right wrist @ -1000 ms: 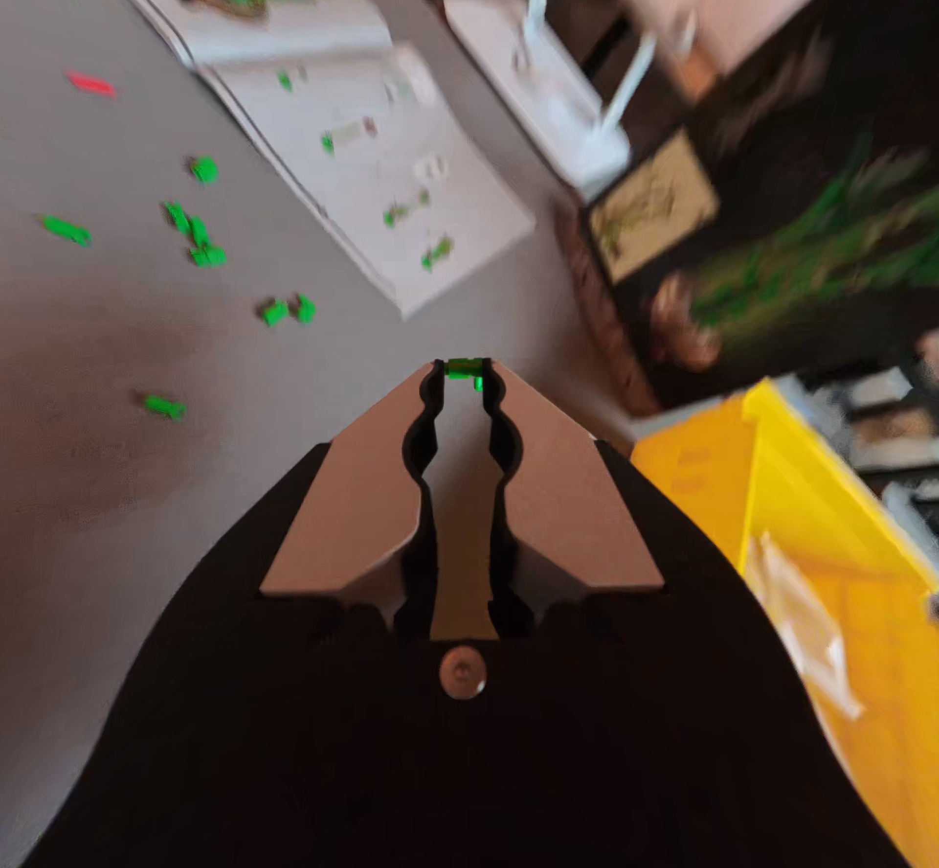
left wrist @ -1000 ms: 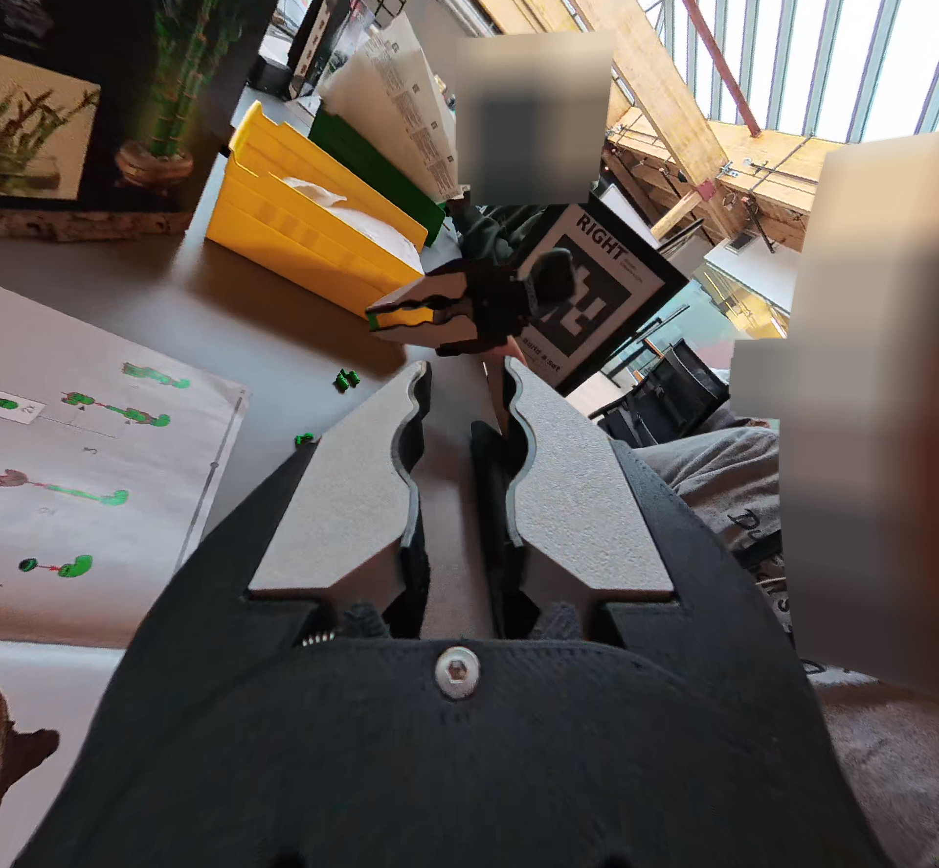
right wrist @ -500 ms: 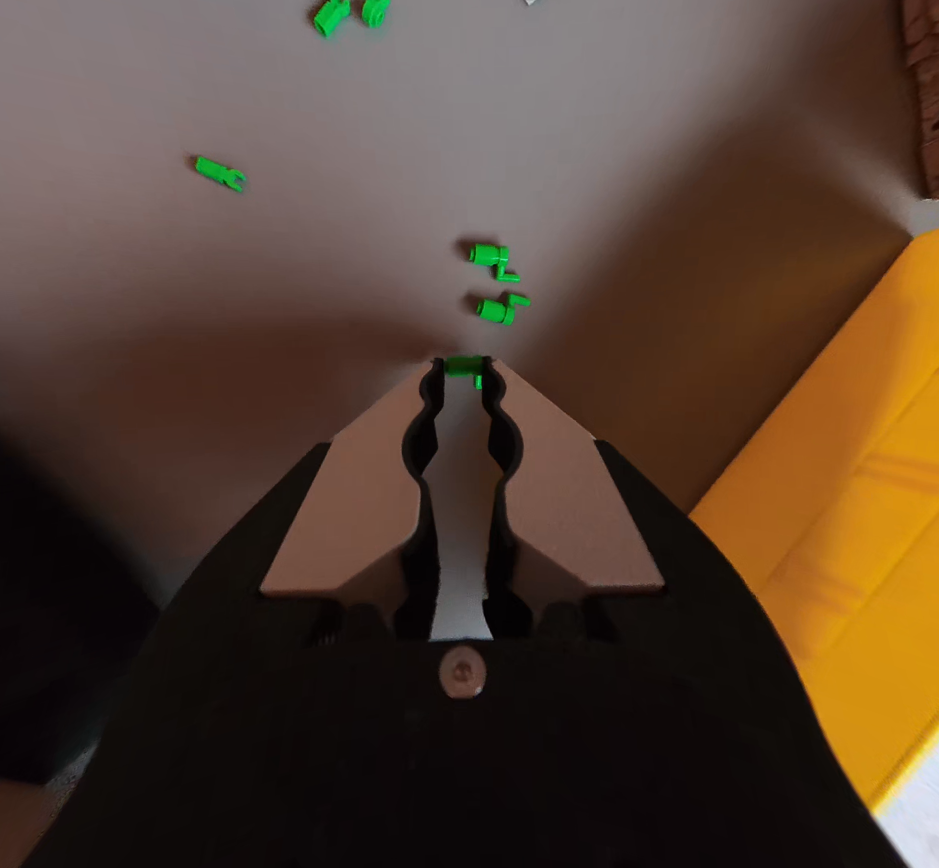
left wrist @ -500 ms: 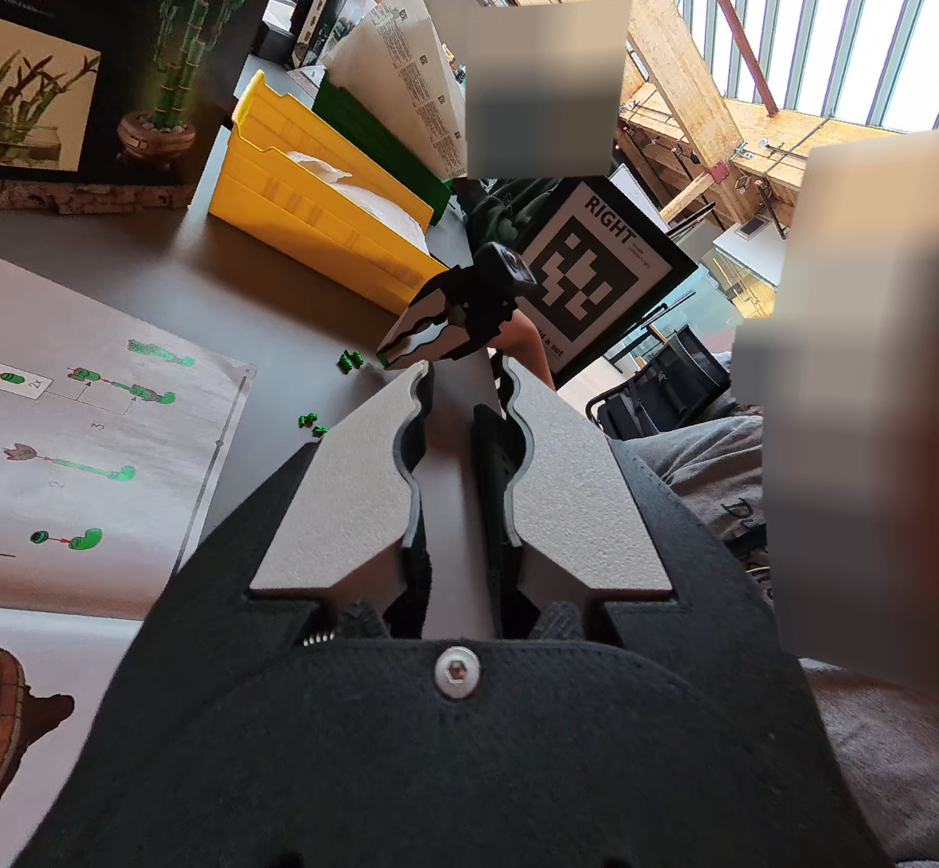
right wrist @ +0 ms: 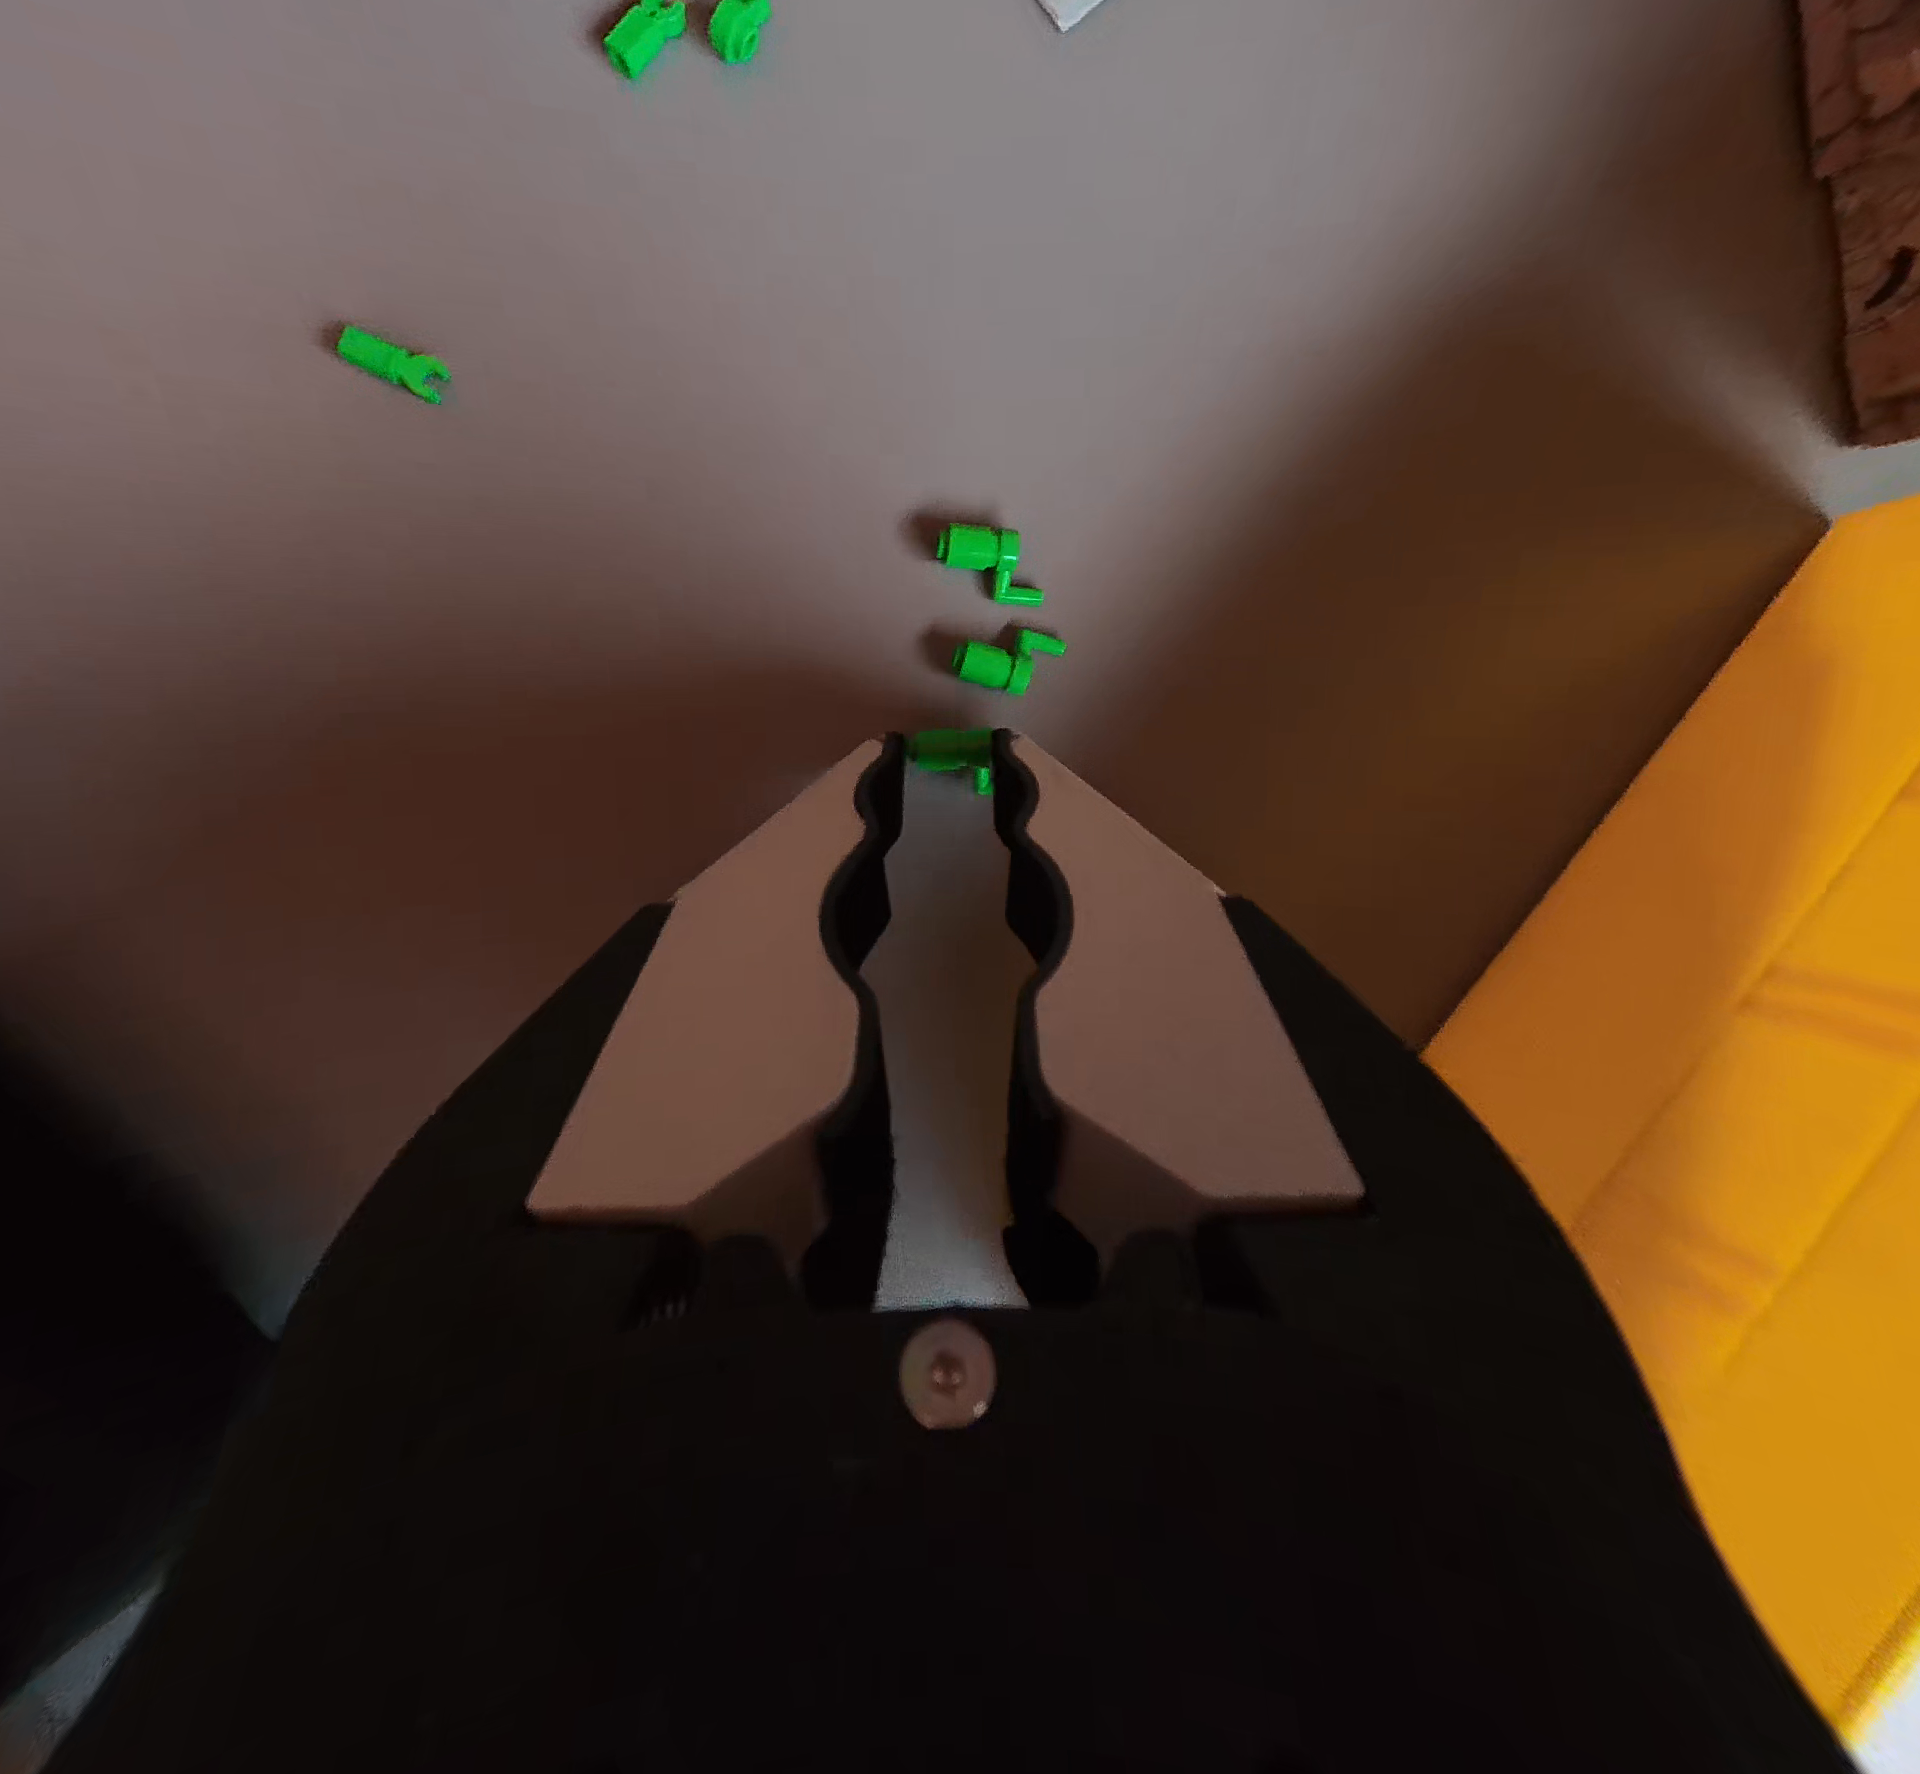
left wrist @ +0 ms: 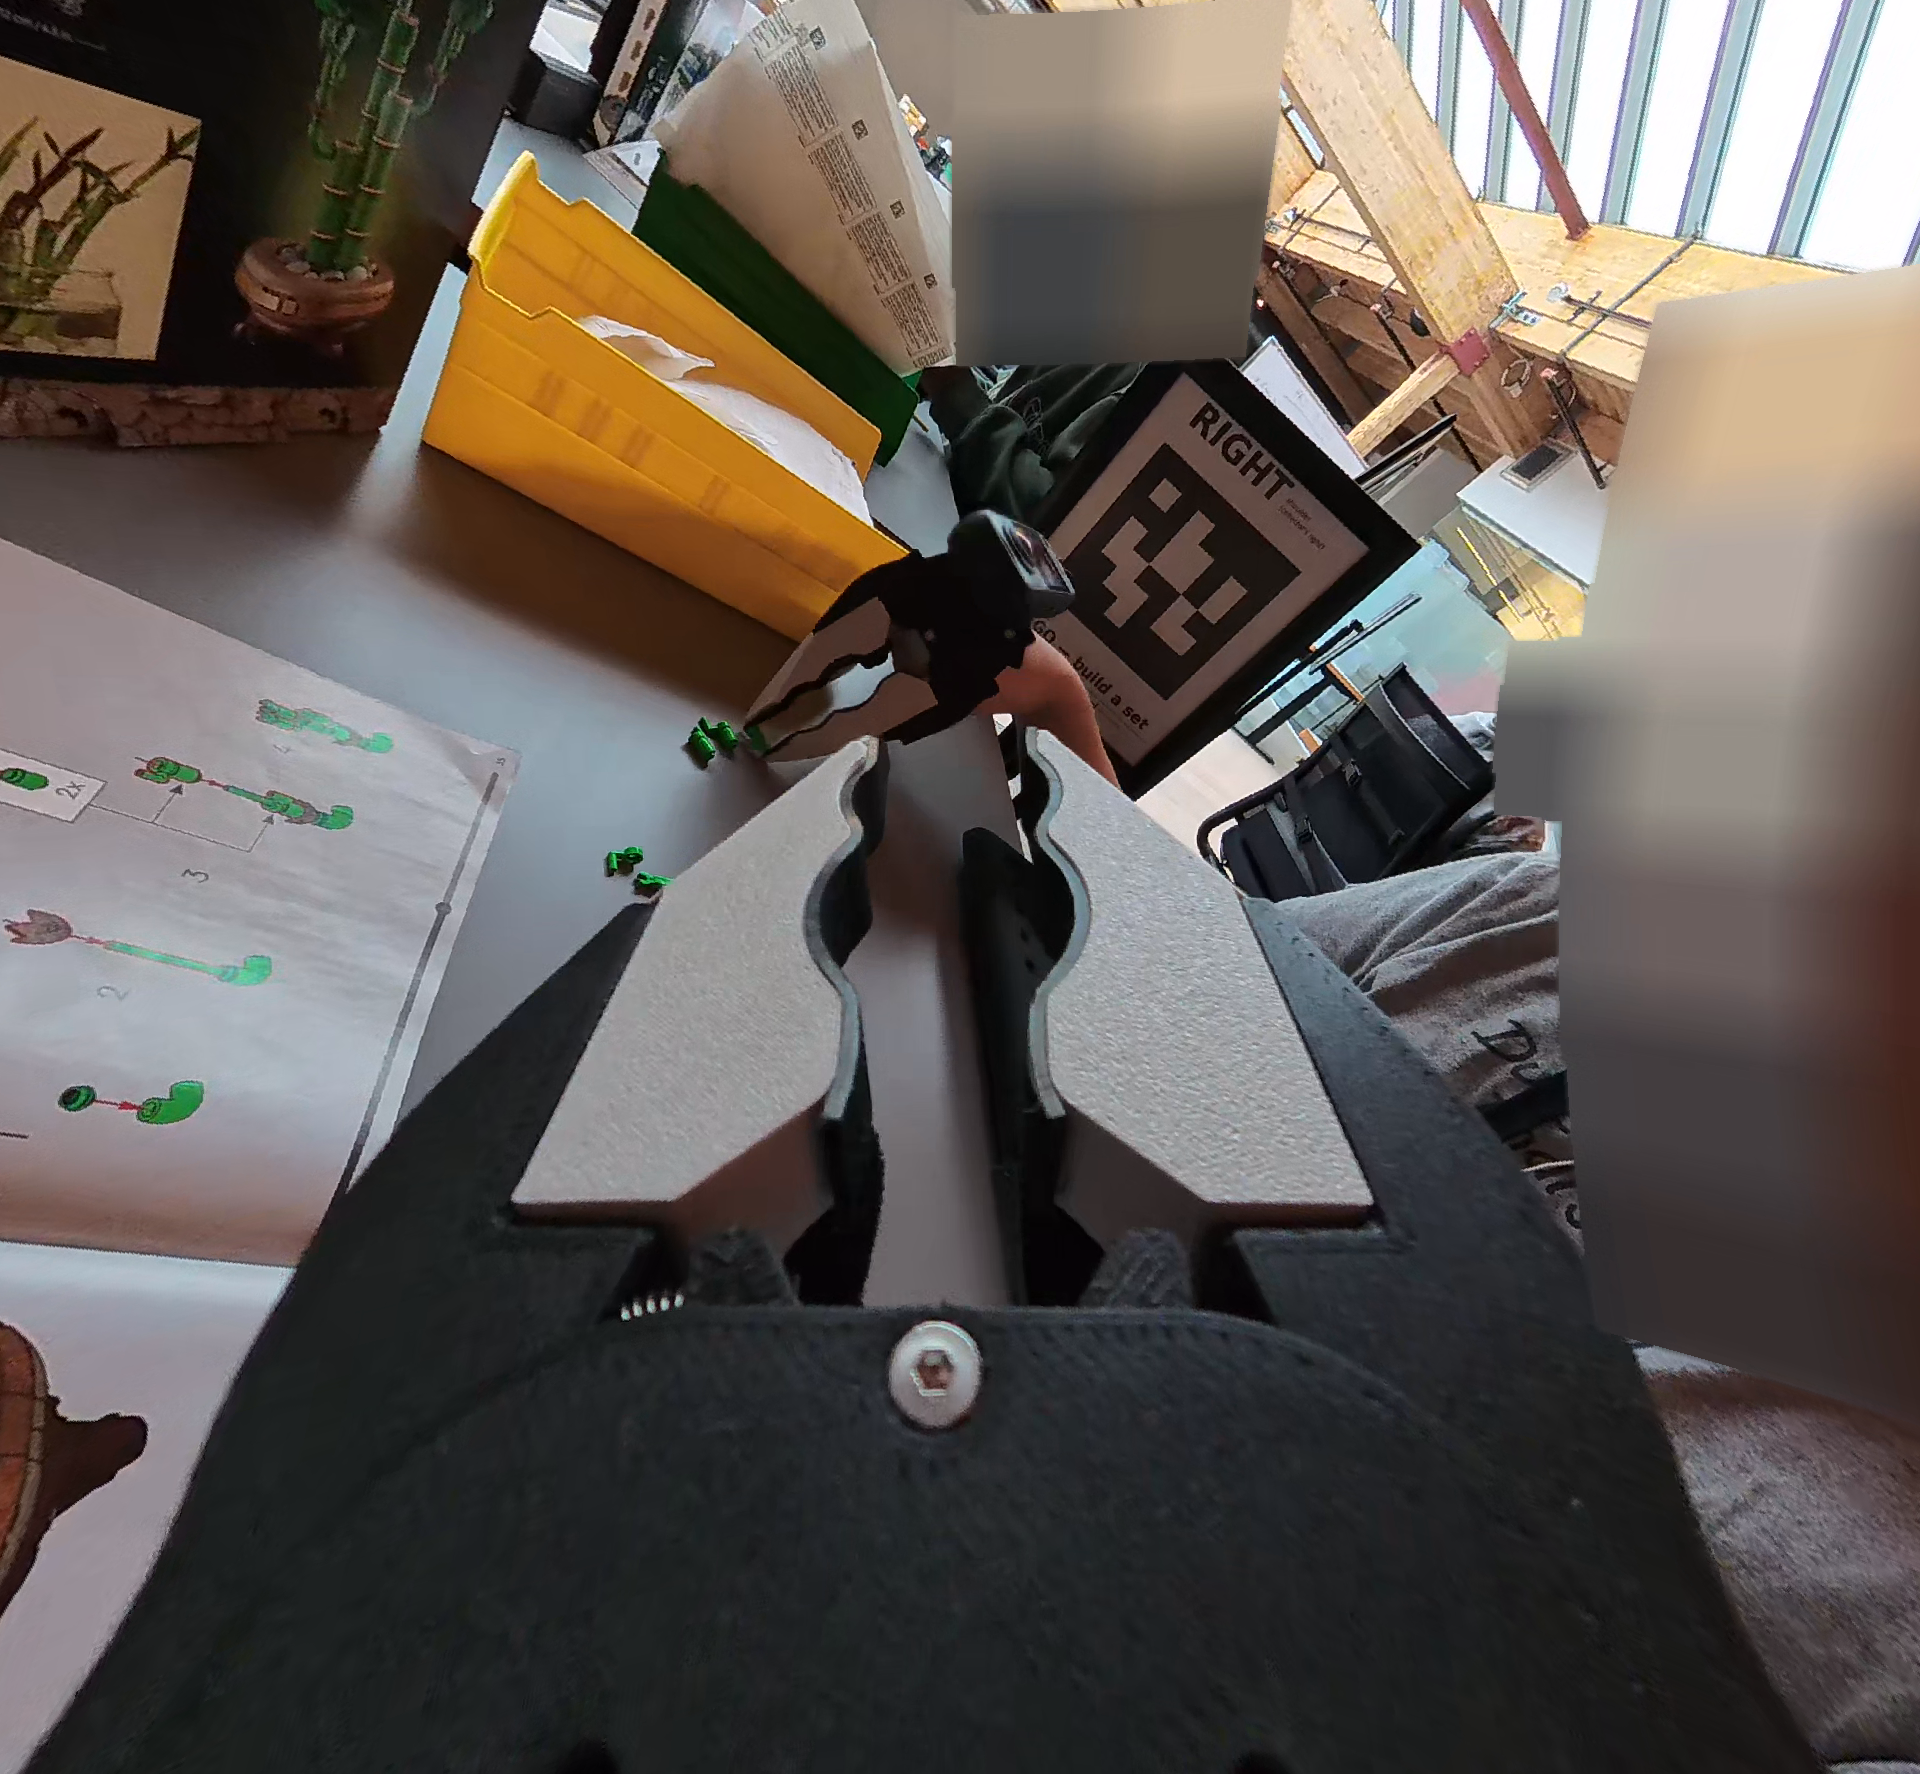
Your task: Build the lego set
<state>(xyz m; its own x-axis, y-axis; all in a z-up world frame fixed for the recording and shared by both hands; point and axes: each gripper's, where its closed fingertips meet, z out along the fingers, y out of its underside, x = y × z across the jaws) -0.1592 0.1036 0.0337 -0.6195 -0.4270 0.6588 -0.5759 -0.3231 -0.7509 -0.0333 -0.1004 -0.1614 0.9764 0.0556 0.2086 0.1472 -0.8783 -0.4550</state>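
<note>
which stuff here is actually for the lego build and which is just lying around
For the build:
- green piece in the right gripper
- loose green pieces
- instruction booklet
- set box

Lying about:
- yellow bin
- green bin
- printed sheets
- marker board

Yellow bin (left wrist: 623,436) on grey table (left wrist: 468,602) (white tissue inside); green bin (left wrist: 769,301) behind.

A black-framed white placard (left wrist: 1195,581) just beyond the left fingers (left wrist: 717,1018) bears bold lettering and a square code pattern. Left of them, an open white instruction booklet (left wrist: 208,893) carries small step numbers. Far ahead, a white printed sheet (left wrist: 842,166) shows fine print too small to read.
</note>
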